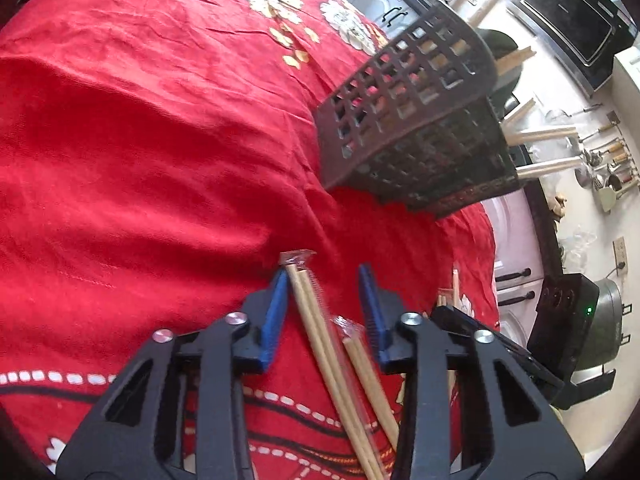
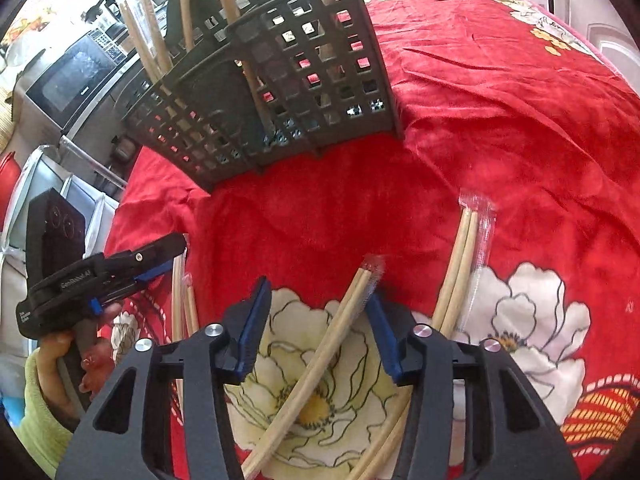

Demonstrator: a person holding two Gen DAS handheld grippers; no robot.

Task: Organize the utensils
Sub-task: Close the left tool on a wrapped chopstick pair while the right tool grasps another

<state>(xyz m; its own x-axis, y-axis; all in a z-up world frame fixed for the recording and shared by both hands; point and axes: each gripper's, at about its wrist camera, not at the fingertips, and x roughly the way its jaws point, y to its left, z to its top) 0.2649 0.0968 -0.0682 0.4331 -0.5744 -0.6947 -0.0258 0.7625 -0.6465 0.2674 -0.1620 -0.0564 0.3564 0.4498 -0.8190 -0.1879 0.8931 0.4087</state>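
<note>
Wrapped pairs of wooden chopsticks lie on the red floral tablecloth. In the left wrist view my left gripper is open, with one wrapped pair lying between its blue fingers and a second pair beside it. In the right wrist view my right gripper is open around another pair; a further pair lies to its right. The dark lattice utensil basket stands ahead, holding several chopsticks. My left gripper also shows at the left of the right wrist view.
Behind the table are a kitchen counter with a microwave, a toaster oven and hanging utensils. A black box stands by the table's left edge. The tablecloth is wrinkled.
</note>
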